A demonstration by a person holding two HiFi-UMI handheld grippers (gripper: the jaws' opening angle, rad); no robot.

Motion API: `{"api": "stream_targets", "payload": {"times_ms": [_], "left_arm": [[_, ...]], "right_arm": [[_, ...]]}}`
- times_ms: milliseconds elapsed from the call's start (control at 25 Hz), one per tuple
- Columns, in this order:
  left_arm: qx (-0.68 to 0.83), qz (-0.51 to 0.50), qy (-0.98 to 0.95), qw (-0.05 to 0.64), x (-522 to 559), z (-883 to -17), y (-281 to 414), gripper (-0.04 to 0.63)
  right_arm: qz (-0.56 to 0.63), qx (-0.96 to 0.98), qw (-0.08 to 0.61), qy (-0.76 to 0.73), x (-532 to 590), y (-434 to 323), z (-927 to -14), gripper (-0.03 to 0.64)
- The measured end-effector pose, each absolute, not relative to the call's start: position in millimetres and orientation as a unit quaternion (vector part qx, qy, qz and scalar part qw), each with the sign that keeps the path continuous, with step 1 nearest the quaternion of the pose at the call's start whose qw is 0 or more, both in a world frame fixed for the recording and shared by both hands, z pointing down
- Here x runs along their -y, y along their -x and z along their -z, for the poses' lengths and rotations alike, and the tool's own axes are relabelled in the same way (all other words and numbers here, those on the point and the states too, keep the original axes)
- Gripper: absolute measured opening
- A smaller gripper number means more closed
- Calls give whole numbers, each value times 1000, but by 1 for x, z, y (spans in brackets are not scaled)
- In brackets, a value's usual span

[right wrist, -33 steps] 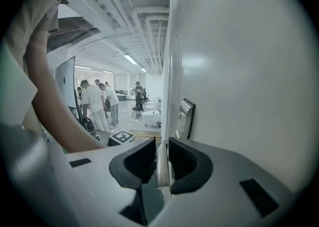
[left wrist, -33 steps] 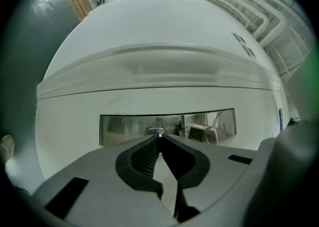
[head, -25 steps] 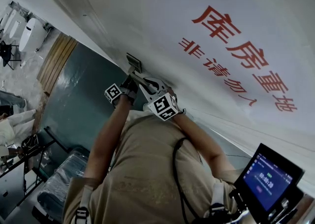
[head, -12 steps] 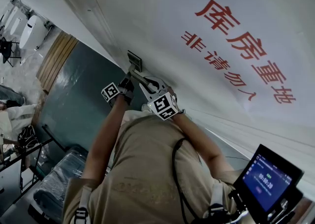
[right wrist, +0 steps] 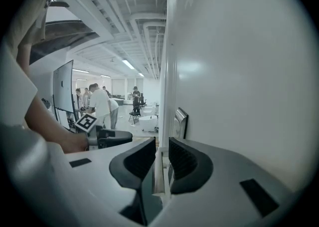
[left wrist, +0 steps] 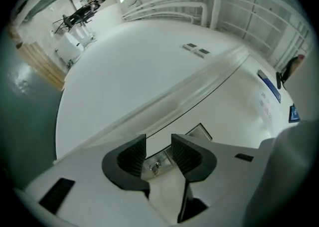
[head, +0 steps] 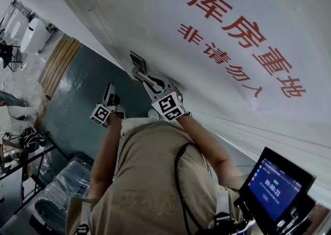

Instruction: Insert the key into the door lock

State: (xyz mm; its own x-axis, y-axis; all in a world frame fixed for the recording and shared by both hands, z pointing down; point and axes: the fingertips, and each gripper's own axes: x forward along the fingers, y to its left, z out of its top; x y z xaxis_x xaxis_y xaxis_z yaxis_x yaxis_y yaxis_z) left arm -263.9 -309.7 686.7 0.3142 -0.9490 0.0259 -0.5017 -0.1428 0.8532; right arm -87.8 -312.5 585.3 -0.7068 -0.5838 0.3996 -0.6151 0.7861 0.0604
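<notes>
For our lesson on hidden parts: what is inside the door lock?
A key sits in the lock: its small metal head sticks out. The blade cannot be seen; the lock covers it.

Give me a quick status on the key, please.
Left gripper just opened, empty. Right gripper clamped on door handle. Key looks seated in lock. Nothing obstructing.

- Left gripper view, lower centre: small silver lock face (left wrist: 155,167), too small to tell what sits in its keyhole.
- Right gripper view, lower centre: pale flat metal door handle (right wrist: 159,173), sides covered by the ribbed black fingers (right wrist: 187,163) of the right gripper (right wrist: 160,153).
- Head view, lower right: black tablet with blue screen (head: 276,187), lower corner runs off the bottom edge.
- Right gripper view, left of centre: distant standing people (right wrist: 102,104), too small for detail.
- Left gripper view, right side: blue wall sign (left wrist: 269,87), print too small.
</notes>
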Motion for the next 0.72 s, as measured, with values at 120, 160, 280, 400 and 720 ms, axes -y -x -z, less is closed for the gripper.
{"api": "stream_targets", "payload": {"times_ms": [120,160,280,400,720], "left_arm": [[529,247,-729,357,304,-661,269,150],[536,239,-733,343,302,-655,271,150],[554,224,-739,310,295,-635,280,150],[566,198,-749,283,289,-622,285,150],[597,166,-744,251,257,-605,327,150]], "right_arm": [[-42,924,192,-329,319,88,-581,78],[-44,924,188,-330,320,90,-579,78],[-50,927,179,-327,322,95,-573,78],[-45,930,173,-321,324,102,-567,78],[-36,940,168,-295,320,146,-555,78]]}}
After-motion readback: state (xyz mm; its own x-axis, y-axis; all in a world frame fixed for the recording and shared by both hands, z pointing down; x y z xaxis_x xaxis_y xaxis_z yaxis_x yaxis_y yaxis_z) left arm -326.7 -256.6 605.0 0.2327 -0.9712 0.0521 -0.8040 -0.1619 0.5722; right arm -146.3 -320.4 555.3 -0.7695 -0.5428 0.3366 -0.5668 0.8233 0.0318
